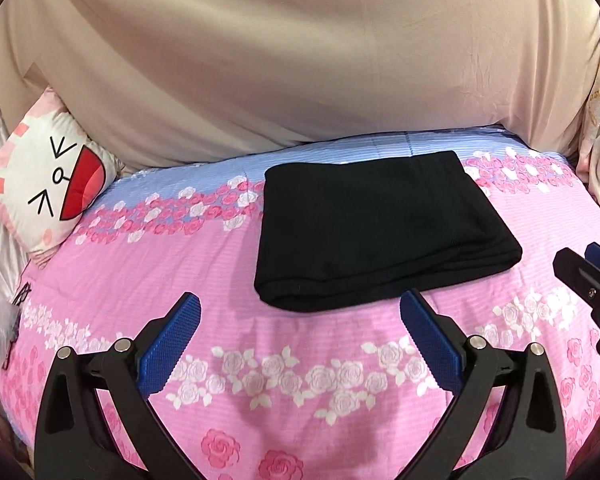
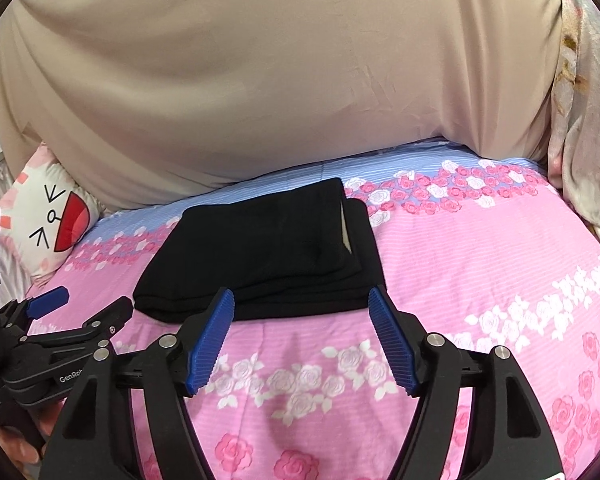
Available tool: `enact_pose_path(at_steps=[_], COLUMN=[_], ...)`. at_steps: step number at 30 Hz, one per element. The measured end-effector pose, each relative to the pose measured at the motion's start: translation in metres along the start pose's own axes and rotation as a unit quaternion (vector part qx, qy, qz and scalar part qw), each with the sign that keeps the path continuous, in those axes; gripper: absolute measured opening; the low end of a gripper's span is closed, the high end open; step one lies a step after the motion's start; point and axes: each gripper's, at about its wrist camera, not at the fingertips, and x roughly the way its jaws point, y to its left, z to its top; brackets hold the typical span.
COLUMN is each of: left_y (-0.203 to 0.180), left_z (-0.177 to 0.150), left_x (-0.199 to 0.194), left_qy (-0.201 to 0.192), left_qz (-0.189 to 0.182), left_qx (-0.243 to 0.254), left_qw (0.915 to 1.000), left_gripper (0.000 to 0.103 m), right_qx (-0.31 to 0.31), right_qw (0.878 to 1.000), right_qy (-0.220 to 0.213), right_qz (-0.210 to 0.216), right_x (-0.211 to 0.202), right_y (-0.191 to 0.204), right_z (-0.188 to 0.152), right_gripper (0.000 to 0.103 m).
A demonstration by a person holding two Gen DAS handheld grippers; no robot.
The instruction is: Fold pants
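Observation:
The black pants (image 1: 376, 228) lie folded into a compact rectangle on the pink floral bed cover (image 1: 260, 380); they also show in the right wrist view (image 2: 268, 256). My left gripper (image 1: 300, 312) is open and empty, hovering just in front of the pants' near edge. My right gripper (image 2: 302, 304) is open and empty, its blue pads (image 2: 212, 340) apart, just short of the pants' near edge. The right gripper shows at the right edge of the left wrist view (image 1: 580, 268). The left gripper shows at the lower left of the right wrist view (image 2: 80, 312).
A large beige cushion (image 1: 300, 60) rises behind the pants at the back of the bed. A white cat-face pillow (image 1: 48, 184) lies at the left, also in the right wrist view (image 2: 48, 220). Pale floral fabric (image 2: 580, 120) hangs at the right.

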Motion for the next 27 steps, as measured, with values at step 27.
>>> enact_pose_path(at_steps=[27], left_y=[0.017], left_z=[-0.025], left_x=[-0.022], left_qy=[-0.013], left_qz=[0.009], left_qx=[-0.016], left_qw=[0.9997], left_gripper=[0.098], right_qx=[-0.006], right_qw=[1.0], right_qy=[0.014], right_qz=[-0.013], right_x=[-0.009], right_y=[0.009], right_z=[-0.015], right_gripper=[0.076])
